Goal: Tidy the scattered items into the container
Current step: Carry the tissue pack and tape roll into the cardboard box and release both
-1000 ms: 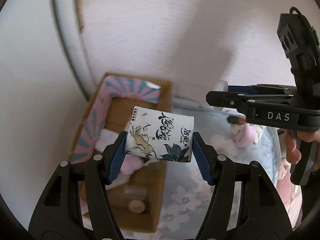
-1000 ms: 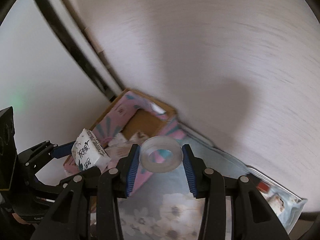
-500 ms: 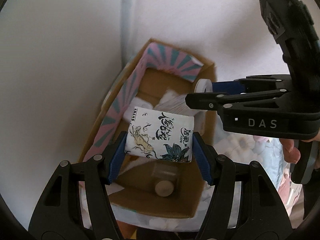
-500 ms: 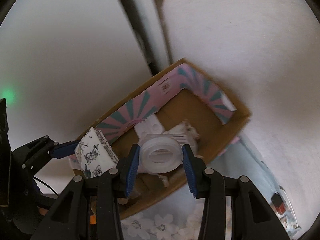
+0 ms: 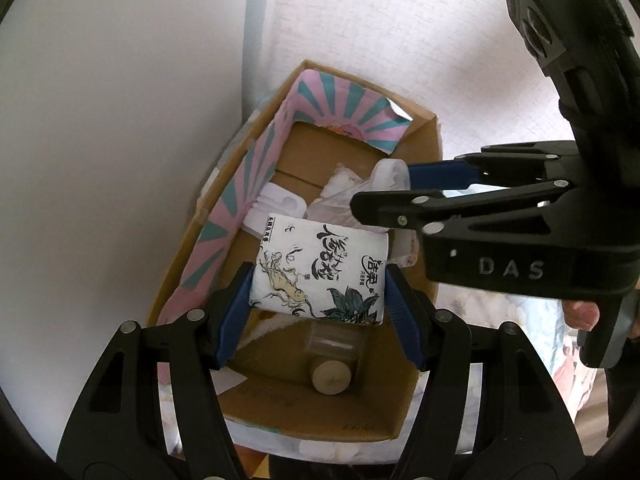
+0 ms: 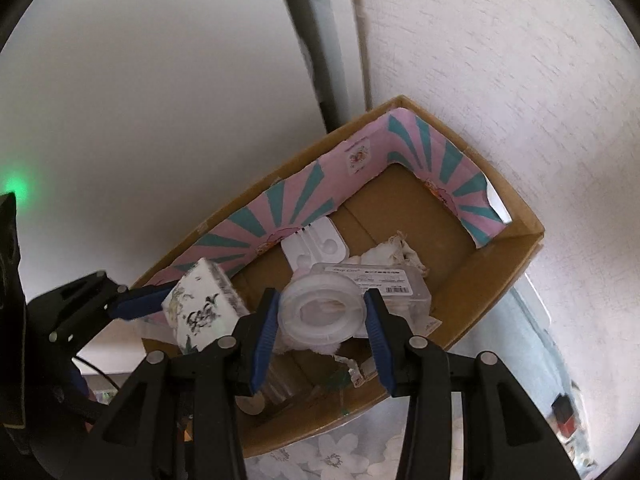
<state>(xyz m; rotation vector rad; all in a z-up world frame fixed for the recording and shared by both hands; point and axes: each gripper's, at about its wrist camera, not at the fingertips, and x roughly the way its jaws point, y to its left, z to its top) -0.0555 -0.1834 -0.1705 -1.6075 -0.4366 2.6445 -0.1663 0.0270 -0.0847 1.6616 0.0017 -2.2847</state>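
Observation:
My left gripper [image 5: 318, 296] is shut on a white tissue pack [image 5: 320, 272] printed with ink drawings and holds it over the open cardboard box [image 5: 434, 140] with pink and teal lining. The pack also shows in the right wrist view [image 6: 202, 310]. My right gripper [image 6: 322, 326] is shut on a clear tape roll [image 6: 322, 312] and holds it over the same box [image 6: 532, 236]. In the left wrist view the right gripper [image 5: 384, 192] reaches in from the right above the box.
Inside the box lie a white plastic tray [image 6: 316, 246], a clear labelled case [image 6: 384, 280], crumpled white tissue [image 6: 394, 252] and a small clear jar with a cork lid [image 5: 332, 364]. The box stands on a floral cloth [image 6: 328, 458] against white walls.
Both grippers have moved left from over the floral cloth to above the box, each still holding its item. The box interior now fills both views.

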